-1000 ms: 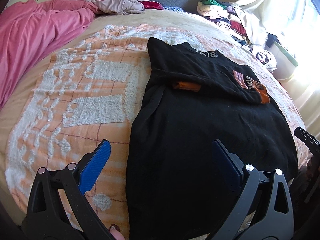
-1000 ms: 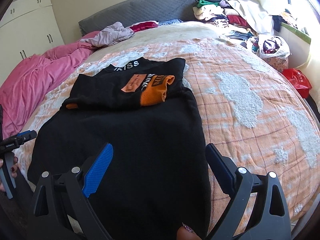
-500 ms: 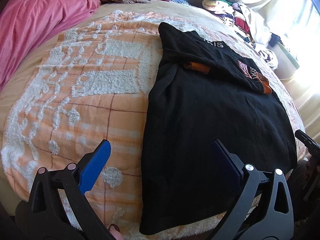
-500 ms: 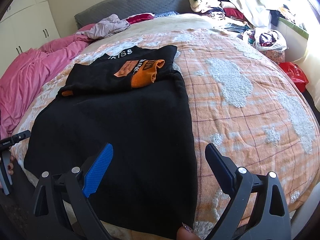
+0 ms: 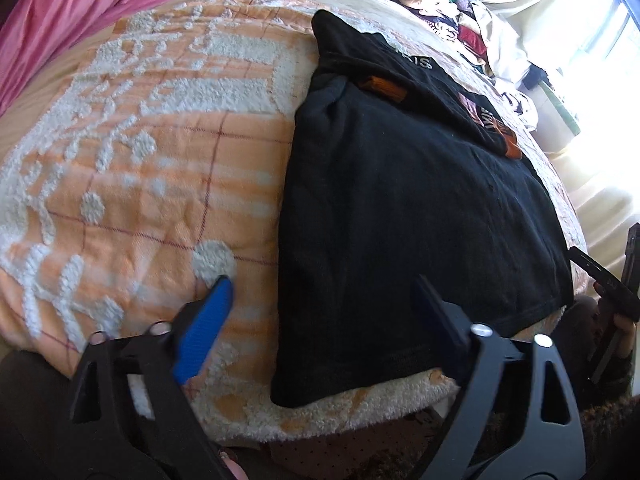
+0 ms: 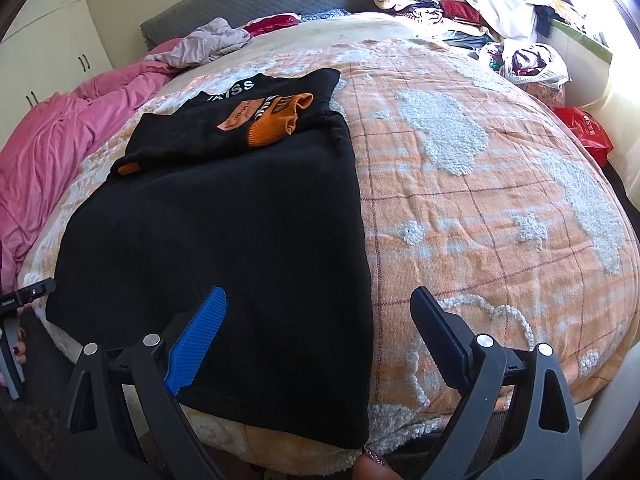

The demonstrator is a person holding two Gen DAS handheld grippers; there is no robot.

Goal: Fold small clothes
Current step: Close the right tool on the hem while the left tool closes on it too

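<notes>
White lettering "IKISS" on the neckband of the black knit sweater; its orange chest patch carries illegible print.

An orange bedspread carries a black sweater.

The black sweater is matt, soft knit cloth with ribbed orange cuffs at about twelve o'clock of its body. The bedspread under it is orange woven cloth with raised, fuzzy white tufting. The gripper fingers carry blue pads of textured plastic on smooth black plastic frames with shiny metal pins. At ten o'clock lies a smooth pink sheet
</notes>
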